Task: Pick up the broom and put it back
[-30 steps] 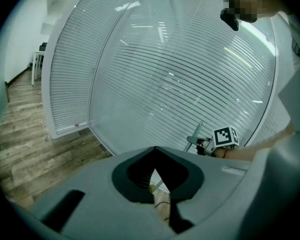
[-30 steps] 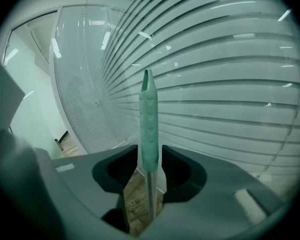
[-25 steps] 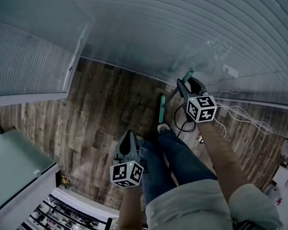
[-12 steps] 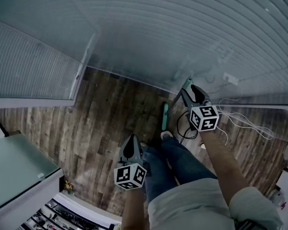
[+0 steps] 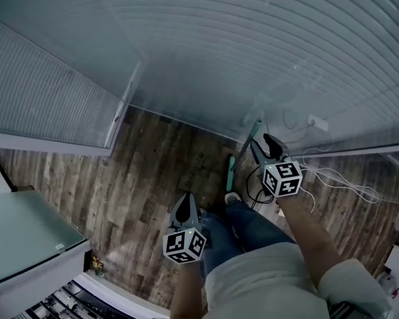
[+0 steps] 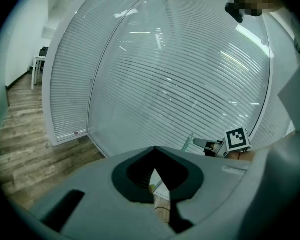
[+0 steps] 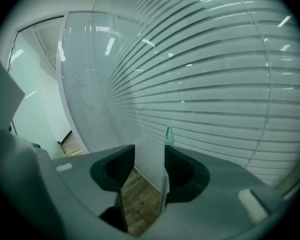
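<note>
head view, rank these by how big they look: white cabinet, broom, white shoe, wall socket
1. white cabinet, though it's nearest the camera, which inflates it
2. broom
3. white shoe and wall socket: they look about alike, so no ranking

L gripper (image 6: 154,149) fills btm of view: grey body, dark jaws w/ tips touching, nothing gripped. Narrow wedge gap below the tips shows only wood floor (image 6: 20,134). Ahead is a big curved glass wall (image 6: 180,74), frosted w/ thin horiz stripes, white frame along its base. Floor runs off to the L, where a small white table (image 6: 38,61) stands far back. R of centre, just above the grey body: R gripper (image 6: 199,144) w/ its marker cube (image 6: 237,139), pointing L. Its jaws have just been opening; too small here to read the gap. Thin green broom handle (image 6: 189,140) stands at its jaw ends, in front of the glass. Pale sleeve (image 6: 295,104) covers R edge.
</note>
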### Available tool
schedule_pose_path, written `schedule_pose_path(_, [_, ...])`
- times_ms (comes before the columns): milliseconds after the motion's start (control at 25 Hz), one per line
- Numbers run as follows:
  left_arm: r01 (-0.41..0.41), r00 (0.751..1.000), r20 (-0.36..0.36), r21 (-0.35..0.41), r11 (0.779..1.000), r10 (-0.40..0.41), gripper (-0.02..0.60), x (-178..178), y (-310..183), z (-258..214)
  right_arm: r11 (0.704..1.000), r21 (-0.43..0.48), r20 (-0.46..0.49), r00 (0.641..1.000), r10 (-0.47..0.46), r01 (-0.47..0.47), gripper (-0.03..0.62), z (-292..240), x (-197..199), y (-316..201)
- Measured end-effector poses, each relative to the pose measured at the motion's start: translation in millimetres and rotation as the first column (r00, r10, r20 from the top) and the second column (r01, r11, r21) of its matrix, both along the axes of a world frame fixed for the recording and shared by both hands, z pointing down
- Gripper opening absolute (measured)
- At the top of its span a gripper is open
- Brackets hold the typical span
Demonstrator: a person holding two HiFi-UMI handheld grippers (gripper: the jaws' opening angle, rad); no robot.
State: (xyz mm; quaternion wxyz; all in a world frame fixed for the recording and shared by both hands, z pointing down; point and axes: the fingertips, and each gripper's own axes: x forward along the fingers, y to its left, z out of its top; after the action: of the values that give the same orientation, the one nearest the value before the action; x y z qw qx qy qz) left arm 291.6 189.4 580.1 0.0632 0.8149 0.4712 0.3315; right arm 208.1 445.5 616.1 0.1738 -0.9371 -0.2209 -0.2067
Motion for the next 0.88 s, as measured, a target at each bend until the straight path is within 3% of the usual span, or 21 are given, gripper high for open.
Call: schedule_pose_path(880, [0.032,0.998,-0.058,0.005,0.999,-0.032,0.006,-3,-2,-60,0.979,0.017,-0.127,0.971,-0.201,0.205,0.179,-92,11,-59])
